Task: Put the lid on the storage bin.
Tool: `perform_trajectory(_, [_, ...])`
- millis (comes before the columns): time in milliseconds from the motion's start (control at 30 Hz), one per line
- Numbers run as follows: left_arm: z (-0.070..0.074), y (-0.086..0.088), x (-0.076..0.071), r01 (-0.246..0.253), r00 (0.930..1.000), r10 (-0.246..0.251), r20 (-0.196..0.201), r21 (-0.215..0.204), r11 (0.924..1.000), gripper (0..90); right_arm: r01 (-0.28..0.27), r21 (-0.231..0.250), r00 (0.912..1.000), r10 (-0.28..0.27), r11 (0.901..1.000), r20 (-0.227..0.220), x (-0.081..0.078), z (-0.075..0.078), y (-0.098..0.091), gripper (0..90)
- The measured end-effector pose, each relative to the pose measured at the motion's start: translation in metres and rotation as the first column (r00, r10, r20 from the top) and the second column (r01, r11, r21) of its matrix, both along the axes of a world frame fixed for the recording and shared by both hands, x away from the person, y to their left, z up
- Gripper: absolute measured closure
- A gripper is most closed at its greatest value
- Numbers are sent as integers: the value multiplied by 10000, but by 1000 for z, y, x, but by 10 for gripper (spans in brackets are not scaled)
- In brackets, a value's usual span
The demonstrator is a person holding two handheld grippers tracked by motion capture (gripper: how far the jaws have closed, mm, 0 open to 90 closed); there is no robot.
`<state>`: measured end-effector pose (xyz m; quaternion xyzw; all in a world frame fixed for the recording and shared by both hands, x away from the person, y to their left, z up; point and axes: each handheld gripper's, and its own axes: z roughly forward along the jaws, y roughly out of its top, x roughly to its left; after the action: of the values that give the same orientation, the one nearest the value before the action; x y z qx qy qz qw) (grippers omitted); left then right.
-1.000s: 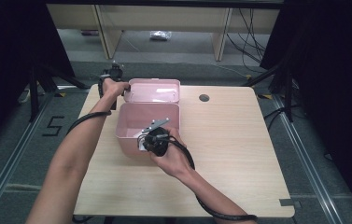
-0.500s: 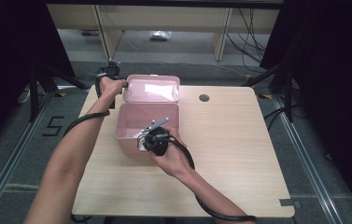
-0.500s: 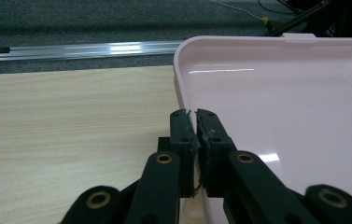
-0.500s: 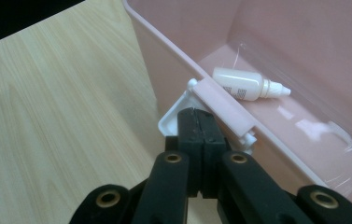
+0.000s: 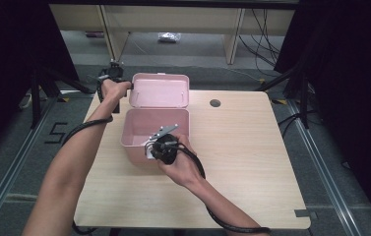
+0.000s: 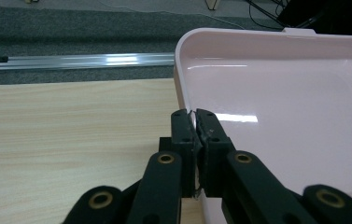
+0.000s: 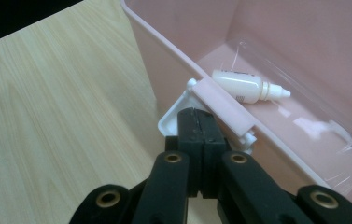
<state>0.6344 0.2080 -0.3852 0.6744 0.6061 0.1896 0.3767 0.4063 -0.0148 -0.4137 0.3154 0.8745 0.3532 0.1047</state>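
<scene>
High view: pink plastic storage box (image 5: 139, 129) sits on the light wood table (image 5: 252, 162), left of centre, long axis running across the table. Its pink hinged lid (image 5: 159, 91) stands raised at the box's far side, inner face toward the person. Left gripper (image 5: 122, 87) is at the lid's left edge; right gripper (image 5: 154, 150) is at the box's near wall. Small dark round hole (image 5: 215, 103) in the table lies to the right of the lid, well apart from the box.

Left gripper view: jaws have just been closing and now pinch the lid's thin rim between the pads, almost fully together. Lid interior faces the camera, glossy, rim running up and away from the jaws.

Right gripper view: jaws fully together, clamped on the white plastic latch (image 7: 220, 112) at the near wall's top edge. Inside the box lies a small white dropper bottle (image 7: 246, 86) on its side, long axis roughly parallel to the near wall, nozzle pointing right in this view. A clear plastic film (image 7: 313, 121) lies beside it on the box floor.

Risks, as judged: left grip is on a thin, slick edge near one corner, so the lid could slip out and drop shut. Pulling on the latch could tip or drag the light box, rolling the bottle.
</scene>
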Motion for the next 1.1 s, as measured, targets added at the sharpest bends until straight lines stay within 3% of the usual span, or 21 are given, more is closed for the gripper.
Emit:
perform_trajectory(33, [1,0,-1,-6,10000,7,61,-89,10000,867,4,-6,10000,-4,10000,0,0,0,0,900])
perform_trajectory(100, [2,3,0,398,9988,-403,260,190,9990,868,28,8,10000,-28,10000,-19,0,0,0,900])
perform_trajectory(133, [2,2,-2,187,9997,-188,132,74,9998,869,24,3,10000,-24,10000,-27,0,0,0,900])
perform_trajectory(233, [3,4,-3,313,9992,-317,232,170,9994,869,-9,-21,10000,9,10000,19,0,0,0,900])
perform_trajectory(267, [4,3,-5,71,9999,-72,155,70,10000,870,0,-23,10000,0,10000,-42,-1,0,0,900])
perform_trajectory(400, [6,3,-7,-28,9996,33,266,-163,9999,871,-7,-31,10000,7,10000,-41,-1,0,0,900])
perform_trajectory(567, [9,6,-11,70,9994,-65,354,-138,9999,871,-23,-55,10000,23,10000,35,-1,0,0,900])
perform_trajectory(667, [10,5,-12,36,9984,-25,560,-196,9998,873,132,290,9997,-138,9995,211,-2,-3,2,900])
perform_trajectory(700, [11,6,-13,116,9986,-111,520,-95,9999,873,5,-51,10000,-5,10000,30,-2,0,0,900])
perform_trajectory(833, [14,7,-15,158,9988,-156,454,-30,9999,875,60,-24,10000,-61,10000,-35,-3,0,1,900])
perform_trajectory(1100, [19,7,-20,199,9966,-200,803,23,9998,878,57,-34,10000,-57,10000,-30,-3,0,1,900])
